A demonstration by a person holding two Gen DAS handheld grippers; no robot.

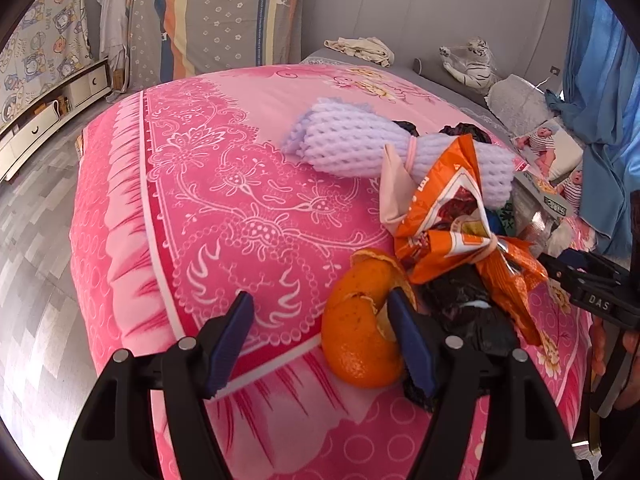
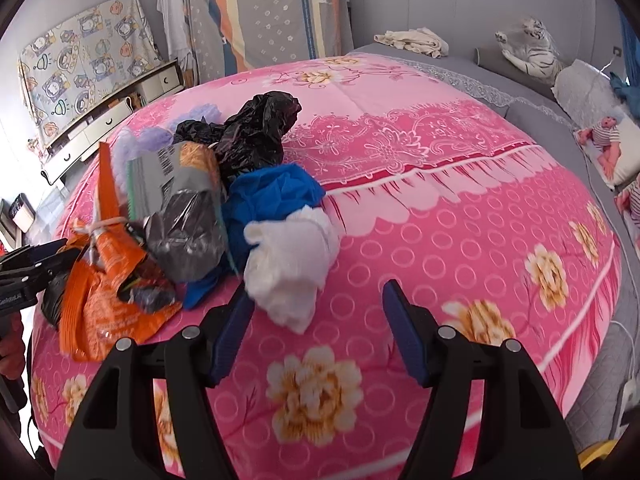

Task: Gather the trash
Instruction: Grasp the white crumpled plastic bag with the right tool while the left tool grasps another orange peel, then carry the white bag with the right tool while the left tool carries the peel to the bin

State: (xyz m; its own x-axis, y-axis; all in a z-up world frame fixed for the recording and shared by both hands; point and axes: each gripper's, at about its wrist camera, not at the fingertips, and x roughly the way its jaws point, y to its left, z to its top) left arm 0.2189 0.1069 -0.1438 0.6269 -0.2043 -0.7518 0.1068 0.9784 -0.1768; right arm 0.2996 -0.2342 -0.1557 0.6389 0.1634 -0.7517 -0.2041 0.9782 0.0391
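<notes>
A heap of trash lies on a pink bed. In the left wrist view my left gripper is open; its right finger touches an orange peel. Behind the peel lie an orange snack wrapper, a black bag and a white foam net. In the right wrist view my right gripper is open, with a crumpled white tissue just ahead of its left finger. Beyond lie blue plastic, a grey packet, a black bag and the orange wrapper.
The pink floral blanket covers the bed. A plush tiger, pillows and dolls lie at the far right. A low white cabinet stands along the left wall beside grey floor. Blue curtain hangs at right.
</notes>
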